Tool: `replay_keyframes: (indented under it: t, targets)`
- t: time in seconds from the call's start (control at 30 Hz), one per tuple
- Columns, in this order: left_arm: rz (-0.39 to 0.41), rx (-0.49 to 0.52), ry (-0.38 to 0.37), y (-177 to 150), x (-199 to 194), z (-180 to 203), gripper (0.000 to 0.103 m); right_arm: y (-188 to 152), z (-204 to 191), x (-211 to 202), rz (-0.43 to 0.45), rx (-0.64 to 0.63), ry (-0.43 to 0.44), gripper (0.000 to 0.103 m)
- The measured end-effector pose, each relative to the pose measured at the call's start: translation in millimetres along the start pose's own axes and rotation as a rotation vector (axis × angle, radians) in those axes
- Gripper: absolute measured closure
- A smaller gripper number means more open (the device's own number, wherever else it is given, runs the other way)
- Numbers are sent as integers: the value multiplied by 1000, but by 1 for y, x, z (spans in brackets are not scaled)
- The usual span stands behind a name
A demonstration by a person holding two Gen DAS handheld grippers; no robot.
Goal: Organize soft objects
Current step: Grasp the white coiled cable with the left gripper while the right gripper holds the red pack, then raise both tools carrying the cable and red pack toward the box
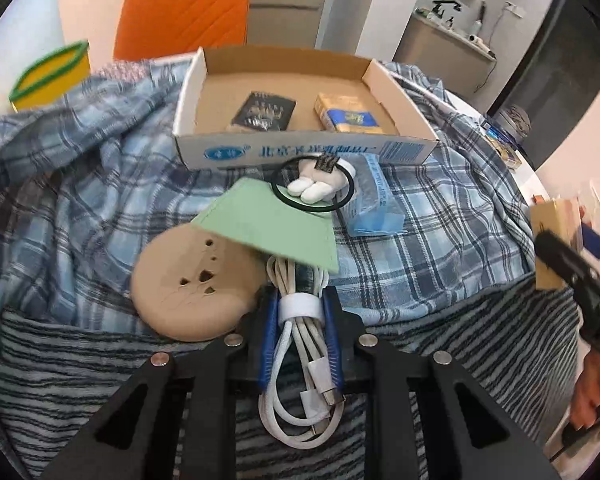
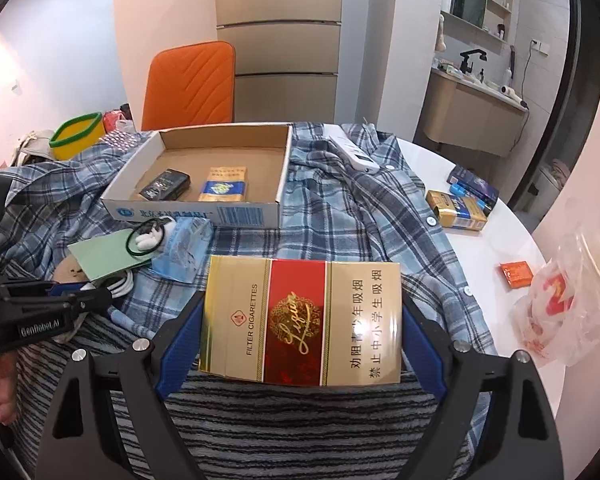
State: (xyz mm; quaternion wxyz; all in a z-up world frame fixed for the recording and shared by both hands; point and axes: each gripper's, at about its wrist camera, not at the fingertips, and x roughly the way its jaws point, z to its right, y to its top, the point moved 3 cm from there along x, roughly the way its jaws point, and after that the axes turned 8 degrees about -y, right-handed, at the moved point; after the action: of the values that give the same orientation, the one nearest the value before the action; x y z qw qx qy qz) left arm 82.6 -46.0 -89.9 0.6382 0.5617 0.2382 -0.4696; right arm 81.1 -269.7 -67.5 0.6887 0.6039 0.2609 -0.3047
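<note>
Left gripper [image 1: 300, 304]: your jaws are clamped snug on the white cable bundle [image 1: 300, 336], pads pressing right at its white strap.
Cable bundle: long axis runs straight along the gripper, one looped end pointing away toward the green card [image 1: 268, 228], plugs and the other loops trailing back toward the camera. It sits over the seam between the plaid shirt [image 1: 100, 184] and the striped cloth [image 1: 80, 372].
Right gripper [image 2: 302, 320]: jaws stand wide, and they've got the gold-and-red cigarette pack [image 2: 302, 320] pinched by its two short ends.
Cigarette pack: face up to the camera, long axis crossways between the pads, above the striped cloth.
Cardboard box [image 2: 220, 212]: sits on the shirt further back, with a dark pack [image 2: 166, 186] and a yellow-blue pack [image 2: 224, 186] inside, both lying flat.
Near the box: tan round cushion [image 1: 192, 288] just left of the cable, half under the green card; black ring [image 1: 312, 184] around a small white plush [image 1: 320, 184]; blue tissue packet [image 1: 374, 208] beside it.
Table [image 2: 480, 248]: white, bare on your right side, more packs there.
</note>
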Motion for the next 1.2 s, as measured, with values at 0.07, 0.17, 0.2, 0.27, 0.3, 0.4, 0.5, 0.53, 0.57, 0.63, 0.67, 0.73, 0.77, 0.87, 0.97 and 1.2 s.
replay_keyframes:
  t: [0.07,0.17,0.2,0.27,0.3,0.4,0.5,0.53,0.57,0.63,0.67,0.73,0.77,0.87,0.97,1.2]
  targets:
    - [49,31,23,-4,-11,1,80,0,-2,-2,11,4,9,15]
    - [105,79,56,-13,-29,4,80,0,-5,-7,30,4,17,15]
    - [96,90,62,-18,-34,4,80,0,-6,-8,35,3,19,15]
    - [71,87,49,-25,-40,4,80,0,-8,-11,40,-2,19,15]
    - [59,86,40,-29,-42,3,80,-1,-9,-12,42,-4,18,15]
    - [35,101,43,-42,-49,5,80,-1,-12,-14,47,-9,19,15]
    - [34,125,78,-47,-45,7,80,-3,-16,-15,48,-12,28,15]
    - [35,134,86,-48,-43,7,79,-3,-18,-16,49,-16,35,15]
    - [38,137,92,-48,-41,7,79,-3,-20,-16,49,-21,38,15]
    - [42,146,101,-49,-40,8,79,-4,-24,-19,52,-32,40,15]
    - [41,154,106,-48,-39,8,79,-4,-25,-21,58,-40,40,15]
    - [38,175,114,-49,-38,9,79,-5,-26,-26,70,-54,30,15]
    - [38,181,113,-50,-37,9,79,-5,-25,-28,77,-59,20,15]
    - [61,179,99,-51,-40,6,81,-5,-22,-32,91,-59,5,15]
    - [150,207,94,-53,-53,10,81,-5,-17,-35,100,-42,11,15]
    - [521,284,79,-53,-106,26,81,-7,-18,-54,238,-16,60,15]
